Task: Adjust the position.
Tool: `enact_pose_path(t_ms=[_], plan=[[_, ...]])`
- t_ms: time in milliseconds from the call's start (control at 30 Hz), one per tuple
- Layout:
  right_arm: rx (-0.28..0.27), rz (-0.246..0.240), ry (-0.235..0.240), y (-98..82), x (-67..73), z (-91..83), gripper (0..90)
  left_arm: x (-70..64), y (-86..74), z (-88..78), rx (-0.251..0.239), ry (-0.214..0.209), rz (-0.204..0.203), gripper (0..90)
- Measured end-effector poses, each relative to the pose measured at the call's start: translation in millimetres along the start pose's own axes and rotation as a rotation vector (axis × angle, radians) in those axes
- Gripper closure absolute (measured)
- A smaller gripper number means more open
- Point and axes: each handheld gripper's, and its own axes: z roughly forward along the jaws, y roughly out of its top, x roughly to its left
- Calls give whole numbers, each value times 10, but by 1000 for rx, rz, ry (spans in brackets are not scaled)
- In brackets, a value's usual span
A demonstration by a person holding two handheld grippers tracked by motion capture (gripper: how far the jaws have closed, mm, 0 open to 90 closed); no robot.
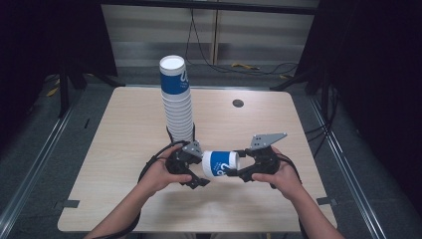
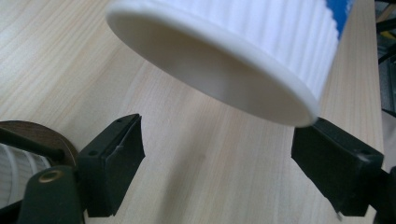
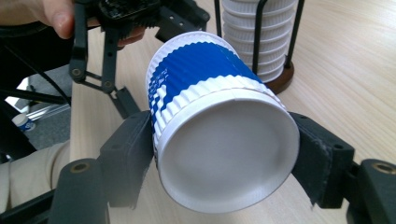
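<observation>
A blue-and-white ribbed paper cup [image 1: 221, 163] lies level in the air between my two grippers over the table's front half. My right gripper [image 1: 239, 171] is shut on its bottom end; in the right gripper view both pads press the cup [image 3: 205, 74] near its closed base. My left gripper [image 1: 200, 167] sits at the cup's open mouth. In the left gripper view the white rim [image 2: 210, 70] hangs just above the left gripper [image 2: 222, 135], whose jaws stand apart with bare tabletop between them. A tall stack of the same cups [image 1: 177, 102] stands behind.
The stack [image 3: 257, 32] sits in a holder of black rods on a round wooden base [image 2: 42, 135], close behind my left hand. The light wooden table [image 1: 278, 129] has a dark cable hole [image 1: 238, 103] at the back right. Black frames and cables surround the table.
</observation>
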Motion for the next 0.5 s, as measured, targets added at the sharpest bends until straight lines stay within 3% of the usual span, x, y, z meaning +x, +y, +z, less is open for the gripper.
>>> enact_pose_path(t_ms=[200,500], plan=[[0,3,9,-11,7,21,272,-3,26,1,-14,2,2,168],[4,-1,24,-10,14,48,272,-1,49,-31,-51,4,37,157]])
